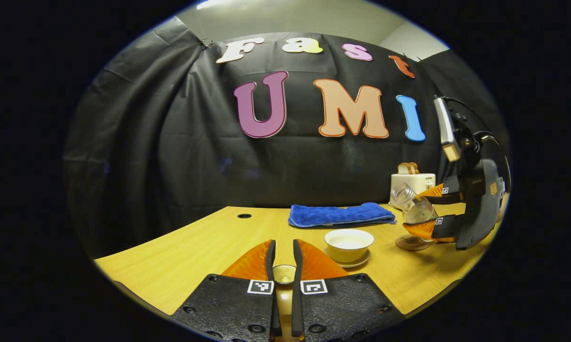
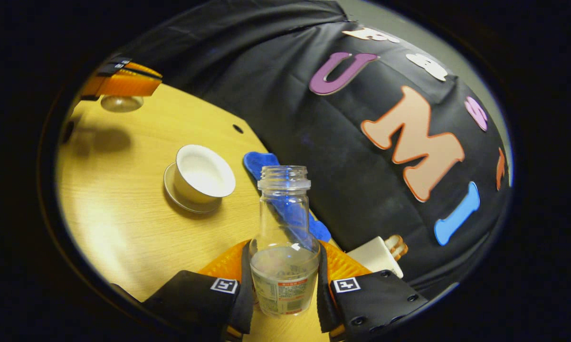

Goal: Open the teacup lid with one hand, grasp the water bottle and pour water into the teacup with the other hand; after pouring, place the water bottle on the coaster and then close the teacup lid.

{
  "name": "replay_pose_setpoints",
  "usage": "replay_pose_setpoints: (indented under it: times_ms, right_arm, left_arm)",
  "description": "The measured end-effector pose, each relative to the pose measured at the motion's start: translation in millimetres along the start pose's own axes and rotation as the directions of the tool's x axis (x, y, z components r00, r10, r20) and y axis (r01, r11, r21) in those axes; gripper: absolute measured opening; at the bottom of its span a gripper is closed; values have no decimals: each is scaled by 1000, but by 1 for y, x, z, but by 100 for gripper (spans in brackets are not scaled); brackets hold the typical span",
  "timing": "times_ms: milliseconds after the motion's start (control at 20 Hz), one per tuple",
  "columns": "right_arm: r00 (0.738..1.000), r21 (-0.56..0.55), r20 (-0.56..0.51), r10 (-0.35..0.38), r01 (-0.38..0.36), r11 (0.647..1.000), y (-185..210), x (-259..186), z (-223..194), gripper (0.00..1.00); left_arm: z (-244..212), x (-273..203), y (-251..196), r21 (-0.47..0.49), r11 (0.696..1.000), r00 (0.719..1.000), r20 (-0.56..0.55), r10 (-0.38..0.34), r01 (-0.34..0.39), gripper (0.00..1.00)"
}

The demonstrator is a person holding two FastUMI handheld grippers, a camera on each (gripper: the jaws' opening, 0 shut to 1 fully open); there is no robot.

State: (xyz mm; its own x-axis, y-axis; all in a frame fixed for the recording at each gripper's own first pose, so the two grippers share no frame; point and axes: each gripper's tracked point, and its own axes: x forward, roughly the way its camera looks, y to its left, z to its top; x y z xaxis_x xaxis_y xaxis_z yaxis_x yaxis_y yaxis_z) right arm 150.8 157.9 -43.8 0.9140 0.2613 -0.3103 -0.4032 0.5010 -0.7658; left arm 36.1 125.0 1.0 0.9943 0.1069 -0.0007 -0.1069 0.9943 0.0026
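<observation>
1. Clear plastic water bottle, mouth uncapped, paper label low on the body, some water in the lower part. The right gripper has its jaws closed on the bottle's body, one finger pressing each side.
2. In the left gripper view the same bottle is tilted, its mouth pointing toward the cup side, held off the table above a small round brown coaster.
3. White glazed teacup sits lidless on its saucer on the pale wood-grain table, between the two grippers. It appears to hold some liquid; level hard to judge.
4. Left gripper: jaws narrow, pinching the knob of the teacup lid, held clear of the cup. In the right gripper view the lid hangs below those fingers, above the table.
5. Step, as judged: lid off, bottle grasped; this is the pouring phase or its close. I cannot tell which.
6. Next move calls for: mouth kept over the cup if pouring; then the bottle uprighted and set squarely on the coaster.
7. Background: folded blue cloth, soft and ribbed; white toaster with bread.
</observation>
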Motion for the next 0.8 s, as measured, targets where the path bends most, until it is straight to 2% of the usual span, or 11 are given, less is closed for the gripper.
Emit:
replay_pose_setpoints:
  times_ms: [150, 400, 650, 800]
  right_arm:
    - [999, -162, -48, 13, -20, 987, 0, 13, 9, 58]
    - [996, -353, -89, 6, -37, 935, 6, 26, 17, 58]
    - [998, -525, -53, -35, 2, 851, 11, 23, 21, 58]
    - [998, -615, -44, -56, 17, 789, 12, 29, 19, 58]
  left_arm:
    - [1, -1, 10, 1, 1000, 1000, -1, 19, -19, 6]
    - [0, -1, 19, 1, 999, 999, -3, 40, -40, 6]
    - [0, -1, 19, 1, 999, 999, -3, 39, -39, 6]
    - [1, -1, 19, 1, 999, 999, -3, 38, -38, 6]
